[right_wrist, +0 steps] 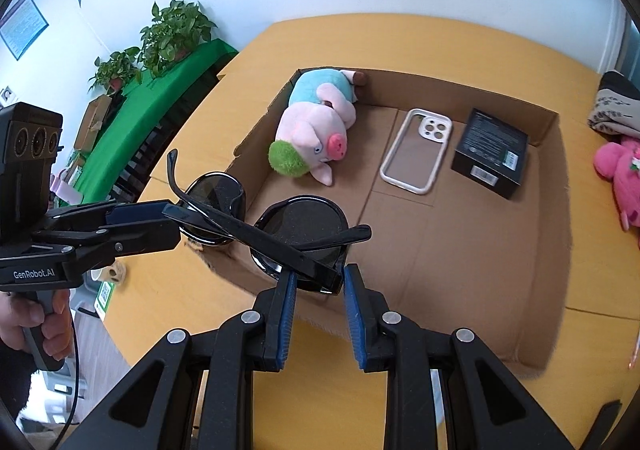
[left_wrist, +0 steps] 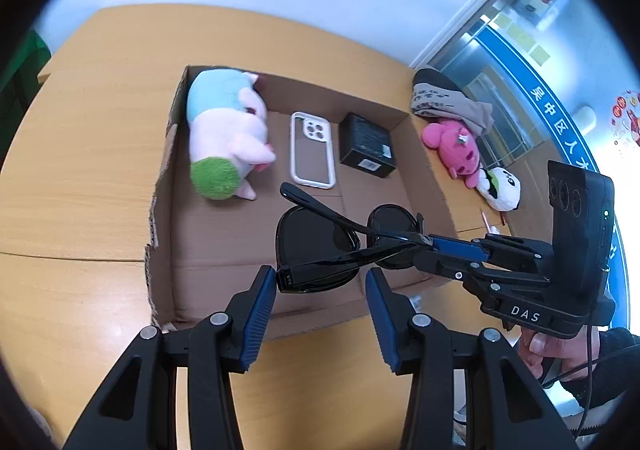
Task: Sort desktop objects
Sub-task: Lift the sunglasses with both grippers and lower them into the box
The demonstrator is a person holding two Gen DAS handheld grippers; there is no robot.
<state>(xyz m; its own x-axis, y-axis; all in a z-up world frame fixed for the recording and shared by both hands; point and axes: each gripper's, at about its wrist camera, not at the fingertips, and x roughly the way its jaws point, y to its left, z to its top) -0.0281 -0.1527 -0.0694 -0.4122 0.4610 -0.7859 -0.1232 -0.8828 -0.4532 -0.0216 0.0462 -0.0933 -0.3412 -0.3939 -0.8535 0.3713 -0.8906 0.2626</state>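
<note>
Two grippers — left gripper [left_wrist: 320, 282], right gripper [right_wrist: 319, 280] — gripping sunglasses [right_wrist: 296, 226]

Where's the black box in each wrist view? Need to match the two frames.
Left wrist: black box sits upper centre, inside the cardboard tray, right of the phone case.
Right wrist: black box sits upper right, near the tray's far right corner.
Shared landmark: the phone case directly left of it.

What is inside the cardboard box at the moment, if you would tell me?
Inside the cardboard box: a plush pig, a phone case and a black box. Sunglasses hide some floor.
</note>
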